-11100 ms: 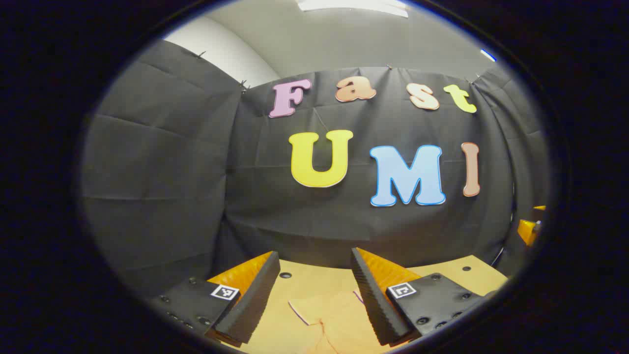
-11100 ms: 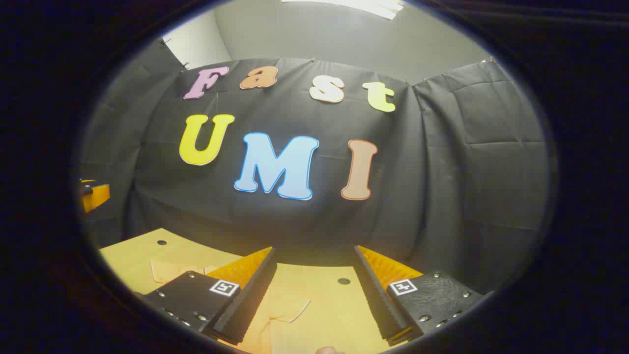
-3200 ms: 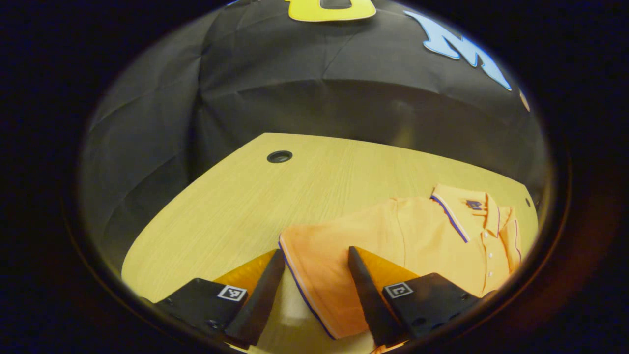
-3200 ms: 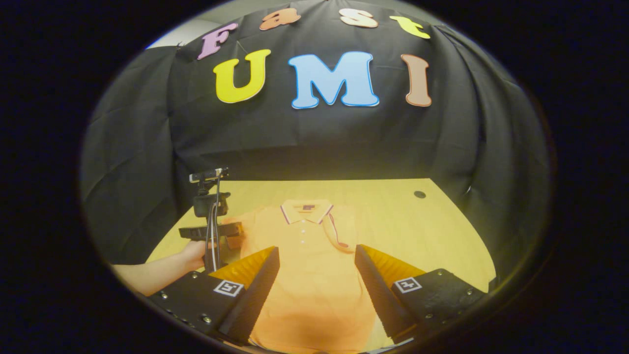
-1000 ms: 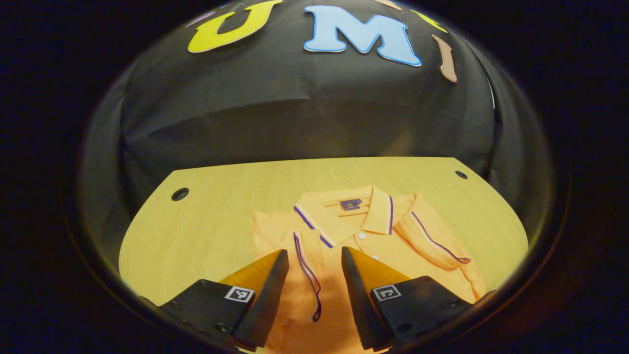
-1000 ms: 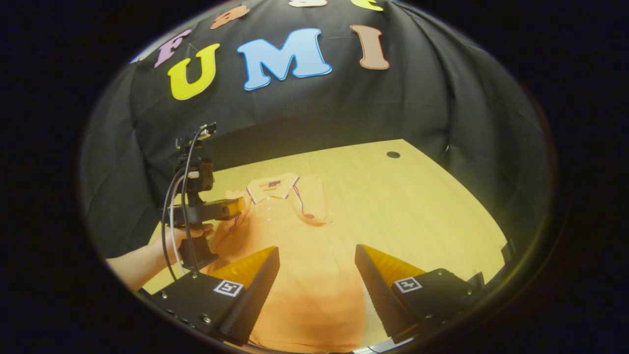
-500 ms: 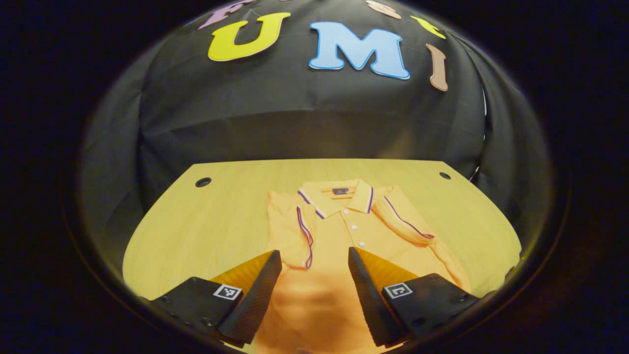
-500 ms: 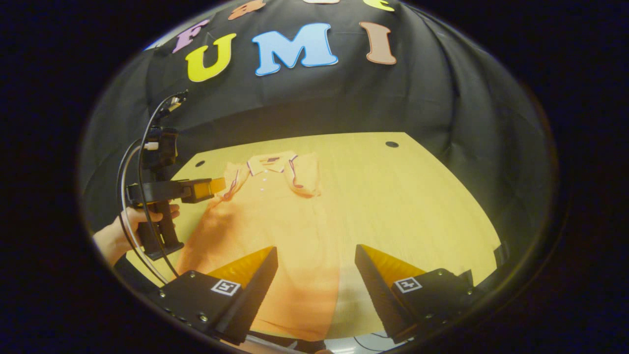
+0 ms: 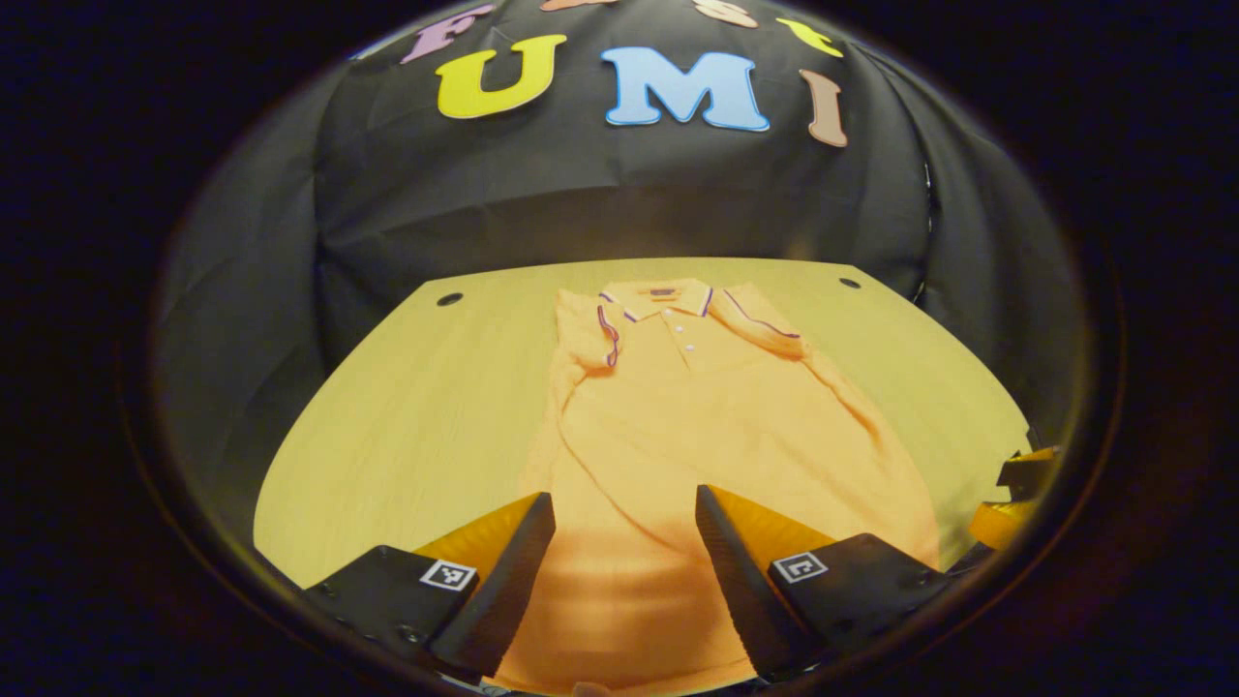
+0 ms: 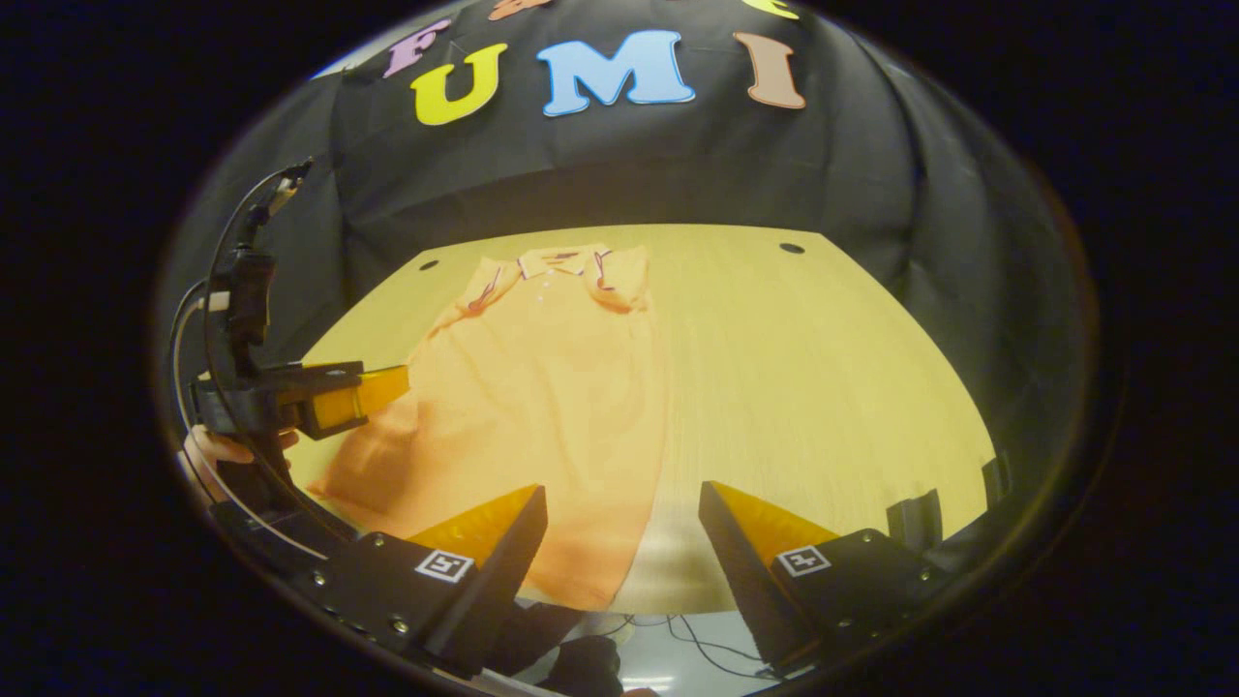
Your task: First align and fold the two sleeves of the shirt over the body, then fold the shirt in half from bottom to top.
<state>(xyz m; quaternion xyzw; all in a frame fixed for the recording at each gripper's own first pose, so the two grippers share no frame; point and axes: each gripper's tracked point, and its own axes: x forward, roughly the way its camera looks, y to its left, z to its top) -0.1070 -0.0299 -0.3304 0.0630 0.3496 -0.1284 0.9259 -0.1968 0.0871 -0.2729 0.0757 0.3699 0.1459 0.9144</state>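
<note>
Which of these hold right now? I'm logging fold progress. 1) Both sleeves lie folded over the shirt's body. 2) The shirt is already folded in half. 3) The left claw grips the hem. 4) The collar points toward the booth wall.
1) True: both sleeves lie over the shirt.
2) False: it lies full length on the table, hem toward the near edge.
3) False: the left claw is open above the lower body, gripping nothing; the right claw is open too.
4) True: the collar is at the far end.
</note>
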